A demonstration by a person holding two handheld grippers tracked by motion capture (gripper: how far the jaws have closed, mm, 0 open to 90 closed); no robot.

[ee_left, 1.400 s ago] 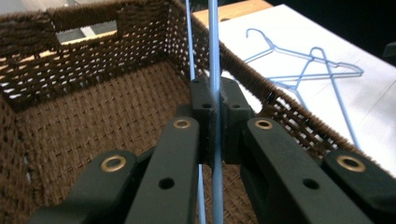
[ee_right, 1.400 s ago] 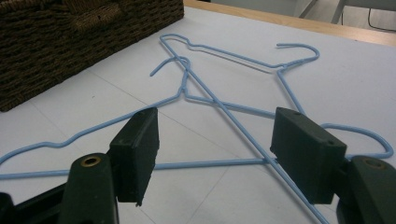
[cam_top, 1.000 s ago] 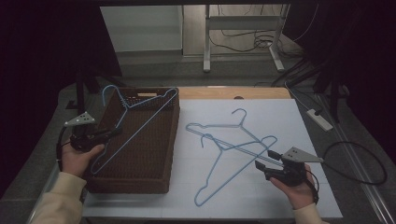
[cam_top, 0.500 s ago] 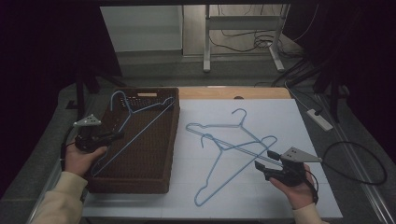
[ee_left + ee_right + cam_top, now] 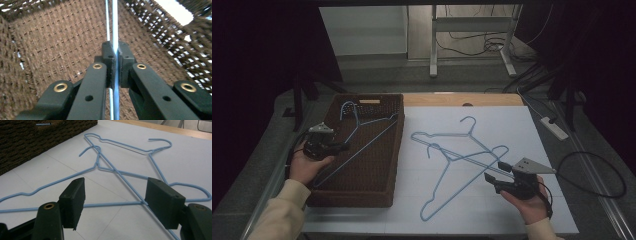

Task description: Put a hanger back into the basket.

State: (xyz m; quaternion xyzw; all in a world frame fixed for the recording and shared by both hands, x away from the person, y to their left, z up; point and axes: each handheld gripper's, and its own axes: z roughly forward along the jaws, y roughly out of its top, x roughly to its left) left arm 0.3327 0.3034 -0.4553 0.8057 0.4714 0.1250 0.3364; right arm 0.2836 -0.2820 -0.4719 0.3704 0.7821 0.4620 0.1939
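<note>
My left gripper [image 5: 343, 146] [image 5: 115, 53] is shut on the wire of a light blue hanger [image 5: 362, 131] [image 5: 114, 22], which lies tilted inside the brown woven basket [image 5: 384, 185] [image 5: 50, 42] at the left. Two more light blue hangers [image 5: 462, 160] [image 5: 120, 173] lie crossed on the white table sheet [image 5: 512, 125]. My right gripper [image 5: 495, 171] [image 5: 115, 202] stands open low over the near right ends of those two hangers, its pads apart with their wires running between them and nothing pressed.
A white power strip [image 5: 554, 127] and black cables [image 5: 592, 170] lie at the table's right edge. Beyond the sheet runs a bare wooden strip [image 5: 462, 99]. White table legs [image 5: 432, 45] stand on the floor behind.
My left gripper has carried its hanger toward me and lower, so the hanger now sits deeper in the basket. The right gripper and the two hangers on the sheet stayed put.
</note>
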